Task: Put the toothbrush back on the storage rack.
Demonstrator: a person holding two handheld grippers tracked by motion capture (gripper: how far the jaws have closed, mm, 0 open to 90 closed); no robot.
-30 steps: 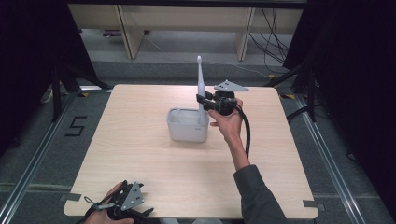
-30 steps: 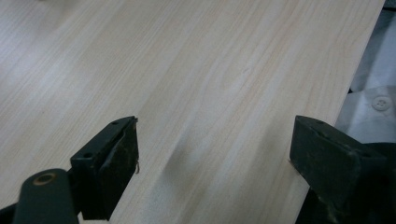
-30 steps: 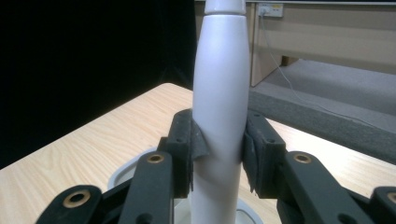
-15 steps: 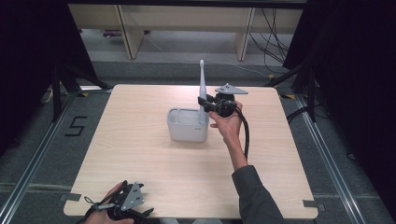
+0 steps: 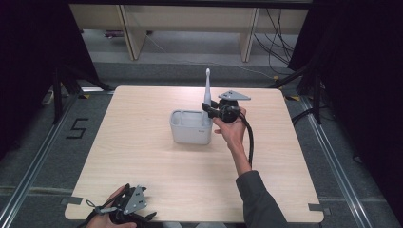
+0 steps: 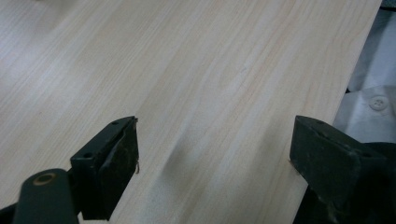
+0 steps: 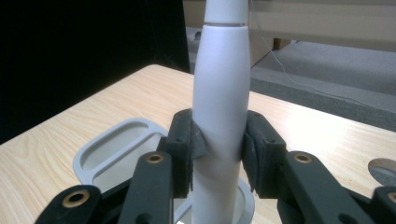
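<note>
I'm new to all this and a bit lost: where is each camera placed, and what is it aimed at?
High view: above the table's near edge, looking forward and down; both forearms and hands enter from below.
Left claw view: rides that claw, facing bare tabletop; open jaws.
Right claw view: rides it, facing the gripped toothbrush above the holder.
Shared: high and right views show toothbrush and holder.

Toothbrush point(image 7: 219, 107) top & base cut off by frame edges; left claw point(image 5: 124, 209) partly cropped.
</note>
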